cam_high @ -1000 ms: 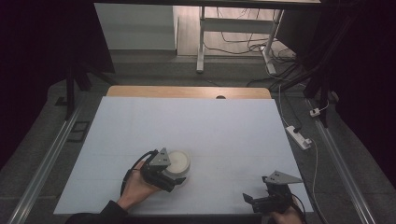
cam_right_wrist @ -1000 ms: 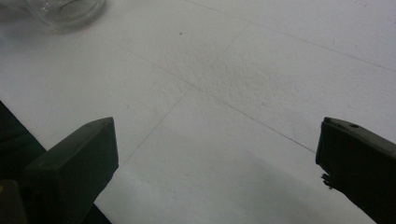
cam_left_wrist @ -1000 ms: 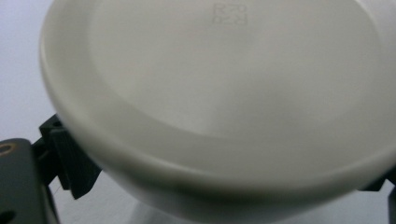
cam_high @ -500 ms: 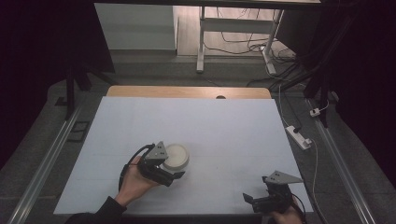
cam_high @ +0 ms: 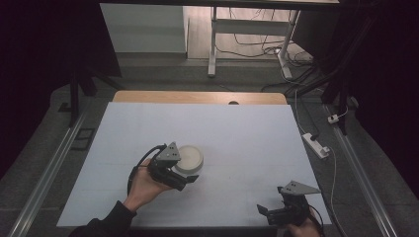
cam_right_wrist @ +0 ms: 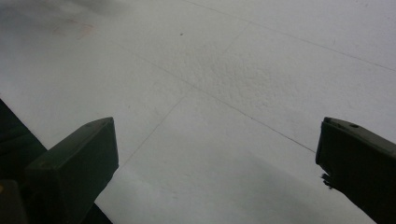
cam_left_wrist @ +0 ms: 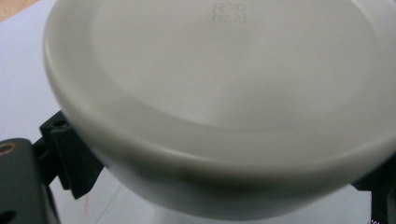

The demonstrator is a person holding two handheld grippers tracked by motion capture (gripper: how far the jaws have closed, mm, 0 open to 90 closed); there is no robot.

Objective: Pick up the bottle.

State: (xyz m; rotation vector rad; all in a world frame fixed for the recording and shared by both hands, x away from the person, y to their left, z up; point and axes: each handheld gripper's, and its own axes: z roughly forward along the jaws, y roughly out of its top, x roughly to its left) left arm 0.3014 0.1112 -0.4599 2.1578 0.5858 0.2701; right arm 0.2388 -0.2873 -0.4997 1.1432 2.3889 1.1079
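Observation:
A white round bowl (cam_high: pixel 190 158) is at the front left of the white table (cam_high: pixel 247 128). My left gripper (cam_high: pixel 184 170) is shut on it, one jaw on each side. In the left gripper view the bowl (cam_left_wrist: pixel 224 93) is very close, its smooth base with an embossed mark turned to the camera, and a black jaw shows at each lower corner. My right gripper (cam_high: pixel 272 215) sits low at the table's front right edge. In the right gripper view its jaws (cam_right_wrist: pixel 217 163) stand wide open over bare white table (cam_right_wrist: pixel 224 70) with nothing between them.
A wooden strip (cam_high: pixel 197 97) runs along the table's far edge. Metal rails (cam_high: pixel 47 173) flank the table on both sides. A white power strip (cam_high: pixel 316 144) and cables lie on the floor to the right. A white table frame (cam_high: pixel 213 39) stands beyond.
My left gripper and the bowl have moved a little away from the person, toward the table's middle. The right gripper has stayed in place.

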